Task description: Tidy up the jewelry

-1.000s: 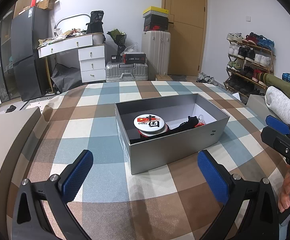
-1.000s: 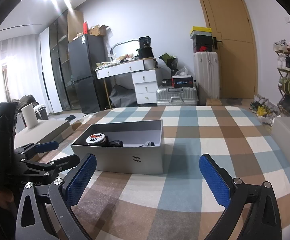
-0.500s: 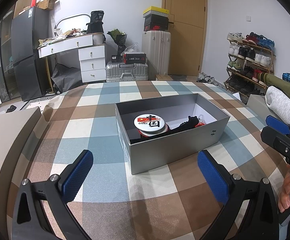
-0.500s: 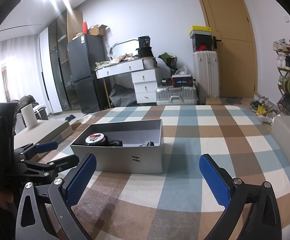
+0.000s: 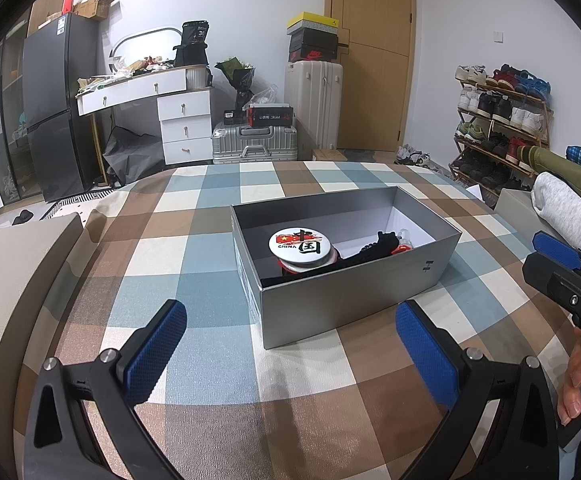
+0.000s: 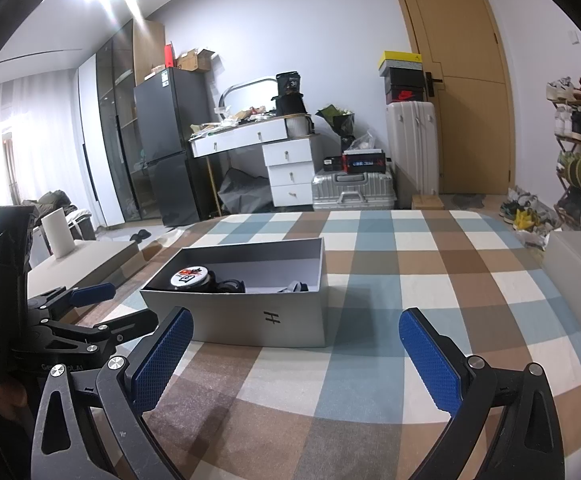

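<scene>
Nothing has shifted since a second ago: the checked bed cover (image 5: 218, 360) carries an open grey box (image 5: 346, 300) holding a round tin (image 5: 300, 245) and dark items; left hand-held gripper (image 5: 290, 354) and right hand-held gripper (image 6: 295, 350) remain wide apart, empty.

Both wrist views face grey box (image 5: 346, 300) (image 6: 250, 312) from near, opposite corners

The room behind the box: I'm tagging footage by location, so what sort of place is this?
Probably a lived-in bedroom or studio flat: a shoe rack full of shoes, suitcases by the door, and a cluttered dressing table beside a fridge.
</scene>
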Available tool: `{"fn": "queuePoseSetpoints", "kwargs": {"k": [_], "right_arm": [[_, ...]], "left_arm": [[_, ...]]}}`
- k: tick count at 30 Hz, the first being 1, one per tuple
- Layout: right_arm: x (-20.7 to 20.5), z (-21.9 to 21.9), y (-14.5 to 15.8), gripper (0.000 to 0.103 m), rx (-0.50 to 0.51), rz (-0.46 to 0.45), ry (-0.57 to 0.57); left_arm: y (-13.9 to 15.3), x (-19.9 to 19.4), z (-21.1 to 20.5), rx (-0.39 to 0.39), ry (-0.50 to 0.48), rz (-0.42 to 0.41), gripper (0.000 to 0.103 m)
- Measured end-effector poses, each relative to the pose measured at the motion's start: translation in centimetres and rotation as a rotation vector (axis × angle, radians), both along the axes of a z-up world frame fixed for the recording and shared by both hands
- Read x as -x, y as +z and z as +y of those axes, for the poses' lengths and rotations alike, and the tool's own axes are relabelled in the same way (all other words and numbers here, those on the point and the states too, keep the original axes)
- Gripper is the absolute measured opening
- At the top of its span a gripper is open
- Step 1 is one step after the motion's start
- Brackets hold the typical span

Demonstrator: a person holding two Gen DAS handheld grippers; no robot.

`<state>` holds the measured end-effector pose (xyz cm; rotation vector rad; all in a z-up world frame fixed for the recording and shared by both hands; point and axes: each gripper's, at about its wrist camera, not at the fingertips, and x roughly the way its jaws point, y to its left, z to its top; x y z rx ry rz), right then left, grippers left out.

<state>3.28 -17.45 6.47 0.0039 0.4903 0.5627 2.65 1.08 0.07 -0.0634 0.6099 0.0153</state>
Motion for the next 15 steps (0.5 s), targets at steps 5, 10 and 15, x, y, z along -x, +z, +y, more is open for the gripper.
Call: {"fn": "queuePoseSetpoints", "kwargs": {"k": [5, 10, 15], "right_arm": [[-0.01, -0.05, -0.01, 0.103, 0.001, 0.001, 0.000], [-0.02, -0.06, -0.01, 0.103, 0.000, 0.002, 0.000], [0.02, -0.13, 0.01, 0.103, 0.001, 0.001, -0.001]], "left_arm": [[0.01, 0.02, 0.03, 0.000, 0.000, 0.000, 0.102], [-0.02, -0.01, 0.00, 0.000, 0.000, 0.000, 0.102], [0.04, 0.04, 0.07, 0.000, 0.000, 0.000, 0.102]]}}
